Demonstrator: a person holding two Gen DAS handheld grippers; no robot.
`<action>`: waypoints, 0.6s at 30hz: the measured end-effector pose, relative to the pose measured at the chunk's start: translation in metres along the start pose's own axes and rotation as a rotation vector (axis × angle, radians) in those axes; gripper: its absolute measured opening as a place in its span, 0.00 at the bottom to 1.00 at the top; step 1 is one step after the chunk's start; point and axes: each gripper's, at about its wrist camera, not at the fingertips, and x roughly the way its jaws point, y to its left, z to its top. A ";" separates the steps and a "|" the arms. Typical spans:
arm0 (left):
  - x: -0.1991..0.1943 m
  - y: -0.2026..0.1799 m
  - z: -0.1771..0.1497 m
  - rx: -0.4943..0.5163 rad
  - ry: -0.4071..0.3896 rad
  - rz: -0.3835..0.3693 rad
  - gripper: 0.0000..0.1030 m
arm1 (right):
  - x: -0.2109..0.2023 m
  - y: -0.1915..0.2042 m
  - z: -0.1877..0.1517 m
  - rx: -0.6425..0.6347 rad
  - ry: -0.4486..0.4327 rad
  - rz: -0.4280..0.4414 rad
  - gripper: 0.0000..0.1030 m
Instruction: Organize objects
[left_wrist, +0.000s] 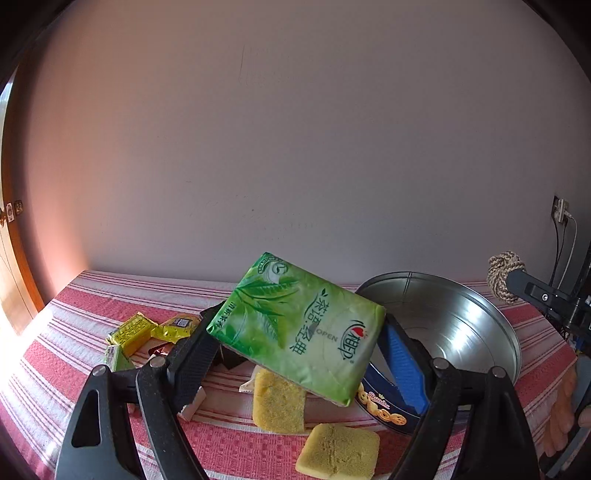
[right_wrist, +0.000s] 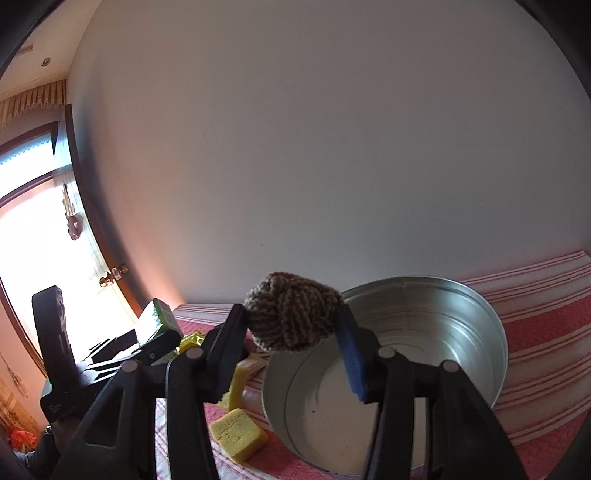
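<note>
My left gripper (left_wrist: 295, 328) is shut on a green tissue pack (left_wrist: 295, 328), held tilted above the red striped tablecloth (left_wrist: 74, 332). Under and right of the pack stands a round metal tin (left_wrist: 461, 325) with a blue printed wall (left_wrist: 388, 410). In the right wrist view my right gripper (right_wrist: 291, 321) is shut on a brown knotted rope ball (right_wrist: 291, 314), raised over the tin's near rim (right_wrist: 443, 284). That ball (left_wrist: 504, 275) and gripper also show at the right edge of the left wrist view. The tissue pack (right_wrist: 157, 319) shows edge-on at left.
Two yellow sponges (left_wrist: 338, 452) (left_wrist: 279, 402) lie on the cloth in front of the tin. Yellow packets (left_wrist: 133, 330) and a small green item (left_wrist: 116, 356) lie at the left. A wall stands close behind the table. A door is at far left.
</note>
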 end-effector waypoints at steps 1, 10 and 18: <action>0.006 -0.006 0.001 0.000 0.006 -0.015 0.84 | 0.001 -0.005 -0.002 -0.020 0.001 -0.052 0.48; 0.067 -0.071 -0.003 0.052 0.077 -0.093 0.84 | 0.033 -0.051 -0.018 -0.091 0.105 -0.310 0.48; 0.111 -0.092 -0.020 0.087 0.176 -0.086 0.84 | 0.051 -0.062 -0.028 -0.071 0.173 -0.364 0.48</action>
